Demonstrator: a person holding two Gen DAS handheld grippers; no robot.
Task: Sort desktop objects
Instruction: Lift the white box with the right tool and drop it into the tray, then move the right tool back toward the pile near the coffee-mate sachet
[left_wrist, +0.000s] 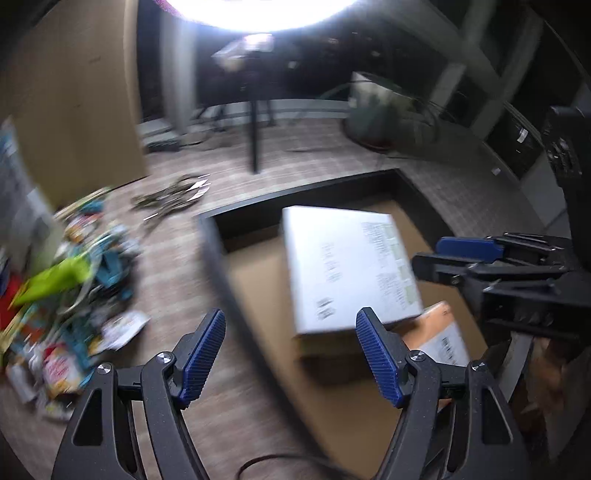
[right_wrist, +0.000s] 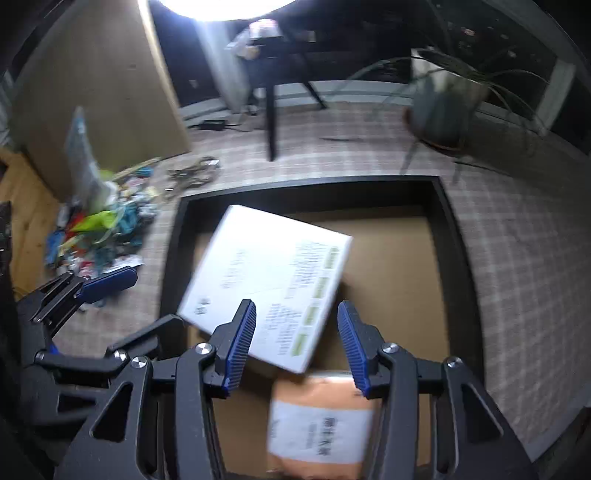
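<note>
A white book (left_wrist: 347, 273) (right_wrist: 266, 284) lies tilted inside a black-walled box (left_wrist: 214, 247) (right_wrist: 173, 258) with a brown cardboard floor. An orange book with a white label (left_wrist: 439, 332) (right_wrist: 321, 424) lies beside and partly under it. My left gripper (left_wrist: 291, 354) is open and empty above the box's left wall. My right gripper (right_wrist: 297, 343) is open and empty just above the white book's near edge; it also shows in the left wrist view (left_wrist: 454, 254). The left gripper shows at the left of the right wrist view (right_wrist: 92, 291).
A heap of colourful packets and small items (left_wrist: 70, 291) (right_wrist: 103, 229) lies on the checked cloth left of the box. Keys or scissors (right_wrist: 192, 175) lie beyond it. A cardboard panel (right_wrist: 96, 92), a potted plant (right_wrist: 443, 110) and a stand leg (right_wrist: 271, 122) stand at the back.
</note>
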